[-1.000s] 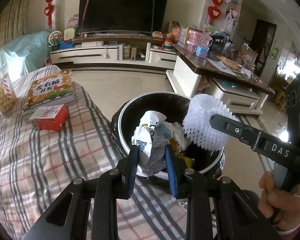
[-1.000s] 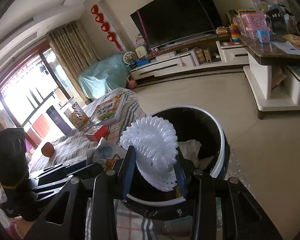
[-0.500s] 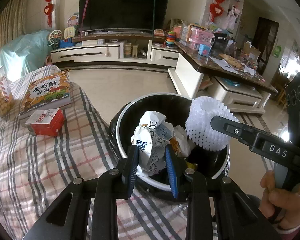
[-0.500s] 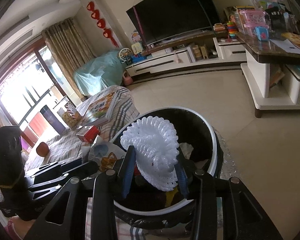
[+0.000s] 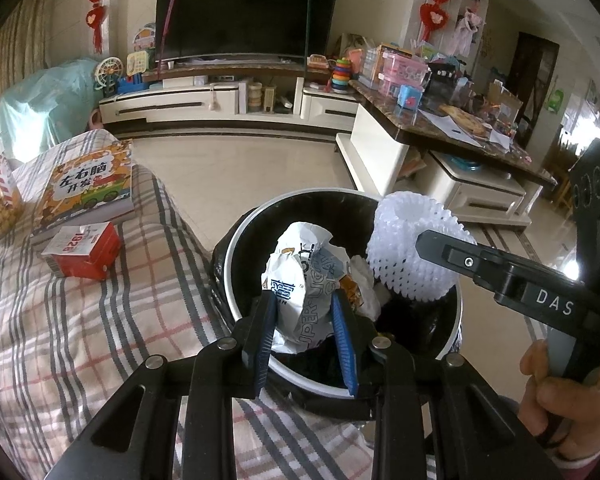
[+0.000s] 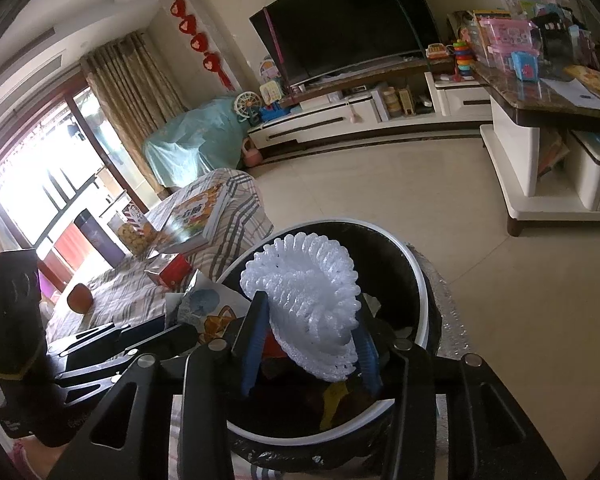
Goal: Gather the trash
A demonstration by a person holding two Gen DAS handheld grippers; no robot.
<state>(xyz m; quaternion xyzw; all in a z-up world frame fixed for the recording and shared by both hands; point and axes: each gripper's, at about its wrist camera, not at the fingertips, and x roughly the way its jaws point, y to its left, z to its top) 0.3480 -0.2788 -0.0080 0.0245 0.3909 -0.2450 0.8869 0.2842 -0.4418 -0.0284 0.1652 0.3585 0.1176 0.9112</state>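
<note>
Crumpled and printed, the wrapper sits pinched in the left gripper over the round white-rimmed bin; alongside, the right gripper clamps a ruffled white foam net above it

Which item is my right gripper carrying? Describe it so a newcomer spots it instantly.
Find the black trash bin beside the plaid-covered table. Above its opening, the right gripper clamps a white foam net sleeve. Unlike the printed crumpled wrapper next to it, it is plain white honeycomb mesh.
</note>
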